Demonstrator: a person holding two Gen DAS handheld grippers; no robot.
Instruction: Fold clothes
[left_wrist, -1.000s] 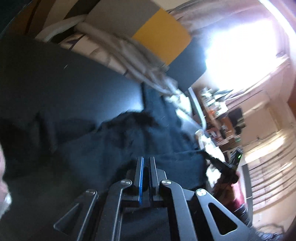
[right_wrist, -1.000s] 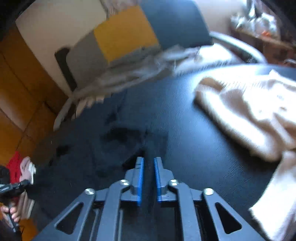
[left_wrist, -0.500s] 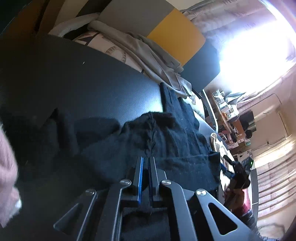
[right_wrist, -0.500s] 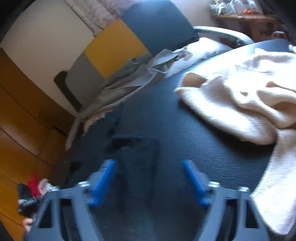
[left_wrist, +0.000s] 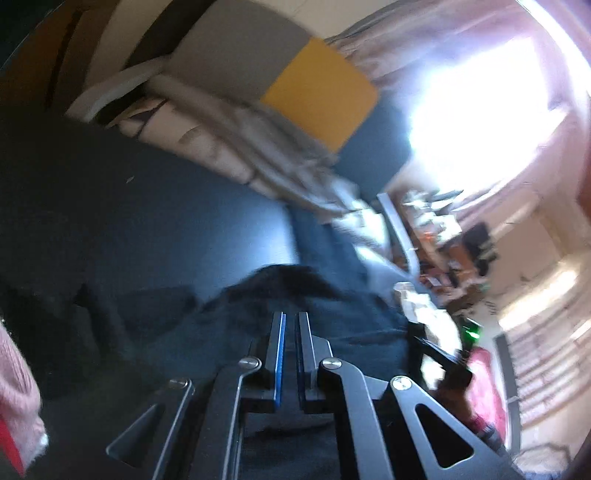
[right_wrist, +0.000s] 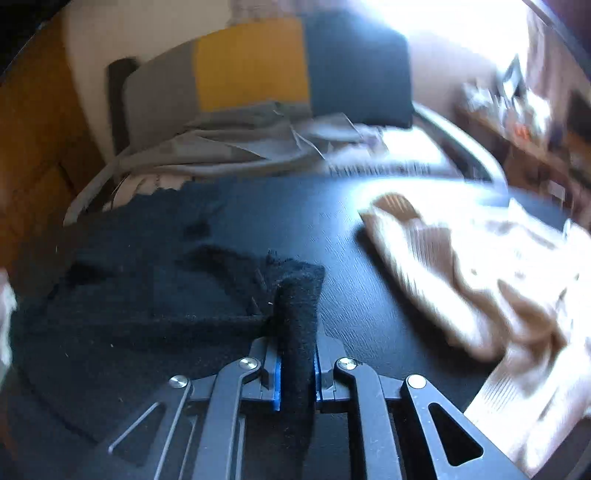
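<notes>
Black garment (right_wrist: 155, 295) blurs against dark table (right_wrist: 351, 258).

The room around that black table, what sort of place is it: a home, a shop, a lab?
Most likely a lived-in home. Behind the black table stands a grey, yellow and navy cushioned chair draped with grey laundry, and a cream sweater lies waiting.

The right gripper (right_wrist: 296, 354) has just been closing, its fingers (right_wrist: 275, 369) now pinching a fold of the black garment (right_wrist: 155, 295) at lower centre. A cream sweater (right_wrist: 480, 280) lies right on the dark surface (right_wrist: 332, 229).
</notes>
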